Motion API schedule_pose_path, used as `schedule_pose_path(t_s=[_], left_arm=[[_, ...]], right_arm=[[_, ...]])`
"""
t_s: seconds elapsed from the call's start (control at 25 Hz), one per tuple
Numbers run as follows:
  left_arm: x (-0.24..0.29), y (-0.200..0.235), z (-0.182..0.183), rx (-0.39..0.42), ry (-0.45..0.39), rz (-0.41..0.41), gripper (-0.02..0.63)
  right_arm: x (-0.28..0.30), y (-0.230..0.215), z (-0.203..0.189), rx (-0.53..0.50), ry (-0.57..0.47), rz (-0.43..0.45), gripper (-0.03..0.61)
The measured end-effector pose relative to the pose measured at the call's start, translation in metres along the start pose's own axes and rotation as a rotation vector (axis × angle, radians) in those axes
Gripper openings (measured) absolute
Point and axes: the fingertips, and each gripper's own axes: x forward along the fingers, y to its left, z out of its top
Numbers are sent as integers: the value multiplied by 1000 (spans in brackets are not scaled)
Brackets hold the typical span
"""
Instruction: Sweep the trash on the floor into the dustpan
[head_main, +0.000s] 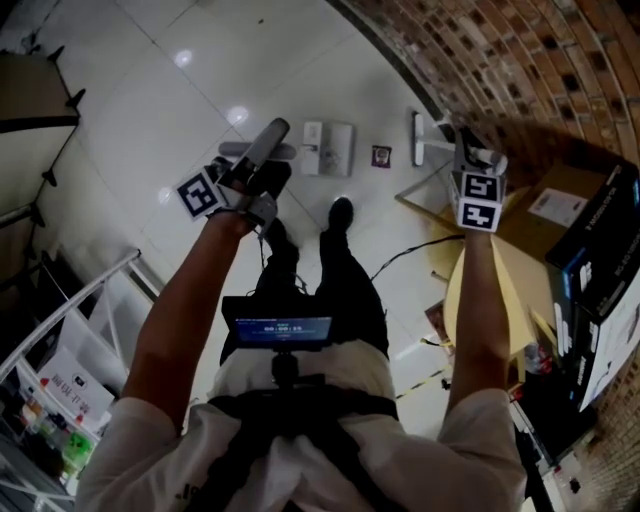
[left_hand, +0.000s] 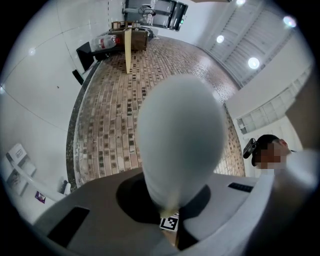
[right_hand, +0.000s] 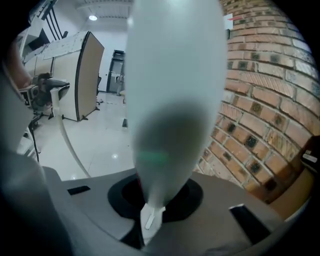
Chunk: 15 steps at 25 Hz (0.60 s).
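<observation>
On the white tiled floor ahead lie two white packets (head_main: 312, 148) (head_main: 338, 150) and a small card (head_main: 381, 156). My left gripper (head_main: 255, 175) is shut on a grey handle (head_main: 268, 145) that slants up and away; in the left gripper view this handle (left_hand: 180, 140) rises blurred from between the jaws (left_hand: 170, 210). At the right, near the brick wall, my right gripper (head_main: 470, 160) is shut on a white handle (head_main: 478, 152), which fills the right gripper view (right_hand: 170, 90). A white piece (head_main: 418, 136) stands on the floor just beyond it. Which handle belongs to the broom cannot be told.
A curved brick wall (head_main: 520, 60) runs along the right. Below it sit cardboard boxes (head_main: 560, 205), a black box (head_main: 600, 240) and a pale round board (head_main: 500, 290). A cable (head_main: 410, 250) trails across the tiles. A wire rack (head_main: 90, 300) stands at the left. The person's shoes (head_main: 341, 212) point forward.
</observation>
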Motion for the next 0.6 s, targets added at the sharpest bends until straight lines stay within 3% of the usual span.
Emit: schedule_pose_path(t_s=[0.32,0.52,0.6], left_arm=[[21,25,-33,-35,54,40,0],[27,27,-38,-37,65,36,0],[27,27,-39,-40,67,38,0]], right_arm=[[8,19,-36,34,47,35,25],[4,28,-42,297,8,50,26],[2,37,-38,347,-7,47,29]])
